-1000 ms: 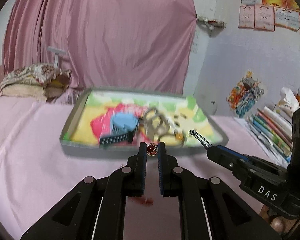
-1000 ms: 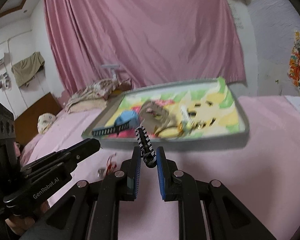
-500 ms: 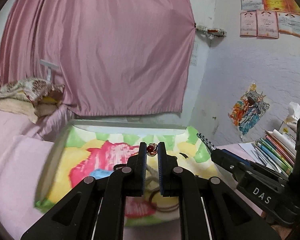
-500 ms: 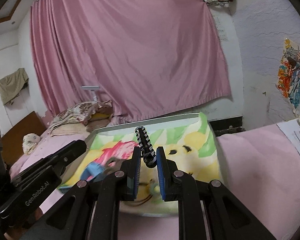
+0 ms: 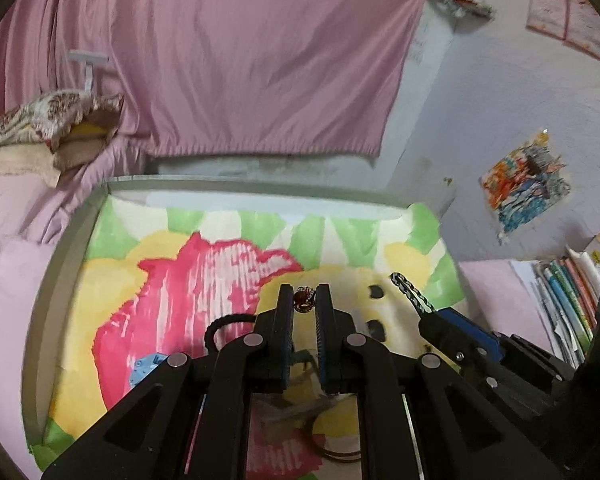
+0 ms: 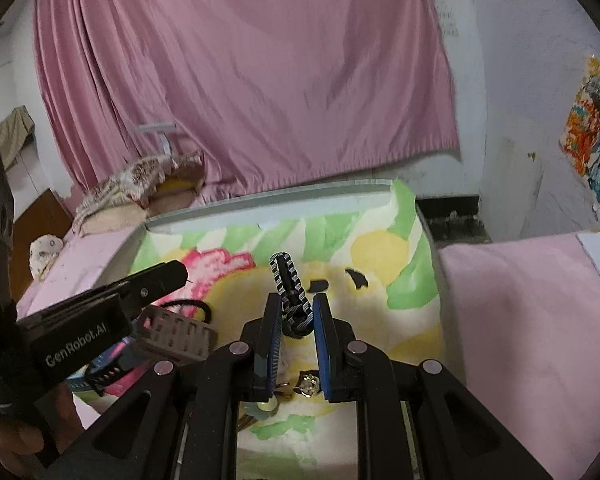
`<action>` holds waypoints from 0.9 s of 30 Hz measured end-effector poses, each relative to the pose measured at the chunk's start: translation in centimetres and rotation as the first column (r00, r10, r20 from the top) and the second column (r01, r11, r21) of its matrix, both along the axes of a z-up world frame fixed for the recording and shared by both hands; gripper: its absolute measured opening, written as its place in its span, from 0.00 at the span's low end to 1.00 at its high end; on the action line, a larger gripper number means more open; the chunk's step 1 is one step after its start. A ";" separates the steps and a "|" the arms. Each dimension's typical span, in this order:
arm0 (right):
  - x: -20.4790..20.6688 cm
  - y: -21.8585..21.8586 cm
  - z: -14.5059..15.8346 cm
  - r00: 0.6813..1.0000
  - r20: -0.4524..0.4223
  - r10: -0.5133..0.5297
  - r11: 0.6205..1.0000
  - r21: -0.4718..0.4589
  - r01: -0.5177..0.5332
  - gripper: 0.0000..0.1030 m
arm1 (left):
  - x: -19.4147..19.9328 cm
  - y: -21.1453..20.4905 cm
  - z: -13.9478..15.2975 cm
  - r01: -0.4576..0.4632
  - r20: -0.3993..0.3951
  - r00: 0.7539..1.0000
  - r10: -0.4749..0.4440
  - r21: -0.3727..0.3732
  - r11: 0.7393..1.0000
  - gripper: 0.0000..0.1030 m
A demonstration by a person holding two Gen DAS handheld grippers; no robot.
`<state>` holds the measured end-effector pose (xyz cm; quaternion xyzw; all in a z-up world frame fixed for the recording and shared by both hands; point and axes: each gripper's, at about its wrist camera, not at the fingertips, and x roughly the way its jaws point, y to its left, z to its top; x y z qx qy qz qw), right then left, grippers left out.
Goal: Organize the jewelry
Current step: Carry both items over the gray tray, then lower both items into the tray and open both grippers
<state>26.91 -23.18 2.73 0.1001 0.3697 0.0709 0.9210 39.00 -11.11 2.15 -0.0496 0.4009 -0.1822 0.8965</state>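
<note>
My left gripper (image 5: 304, 300) is shut on a small ring with a red stone (image 5: 303, 301), held over the colourful lining of the grey tray (image 5: 66, 240). My right gripper (image 6: 296, 312) is shut on a black-and-white striped hair clip (image 6: 290, 284) that sticks up from its tips, also above the tray (image 6: 260, 204). In the left wrist view the right gripper (image 5: 424, 312) and the clip (image 5: 410, 291) appear at the right. In the right wrist view the left gripper (image 6: 172, 276) enters from the left. A black hair tie (image 5: 224, 326), a blue comb (image 5: 146, 368), a beige claw clip (image 6: 172, 332) and a gold ring (image 6: 310, 384) lie in the tray.
The tray sits on a pink bedsheet (image 6: 520, 320). A pink curtain (image 5: 220, 60) hangs behind it, with patterned pillows (image 5: 40, 124) at the left. Books (image 5: 568, 292) are stacked at the right against a white wall.
Both grippers have moved forward from the tray's near edge to above its middle, each keeping its item. The tray now fills the lower part of both views.
</note>
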 end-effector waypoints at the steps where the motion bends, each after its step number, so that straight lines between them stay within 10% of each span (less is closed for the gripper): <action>1: 0.3 -0.1 -0.4 1.000 -0.023 0.001 1.000 0.008 -0.001 0.14 | 0.2 -0.1 -0.3 -0.002 -0.017 1.000 0.002 0.007 1.000 0.08; 12: 1.3 0.0 -2.5 0.987 -0.160 0.027 1.000 0.013 -0.026 0.15 | 2.5 -2.5 -1.7 0.058 -0.131 0.990 -0.043 0.118 0.991 0.08; 27: 0.0 -0.2 -1.0 0.996 -0.090 0.017 1.000 0.027 -0.015 0.28 | 0.8 0.0 -0.9 0.030 -0.108 0.994 -0.029 0.009 1.000 0.22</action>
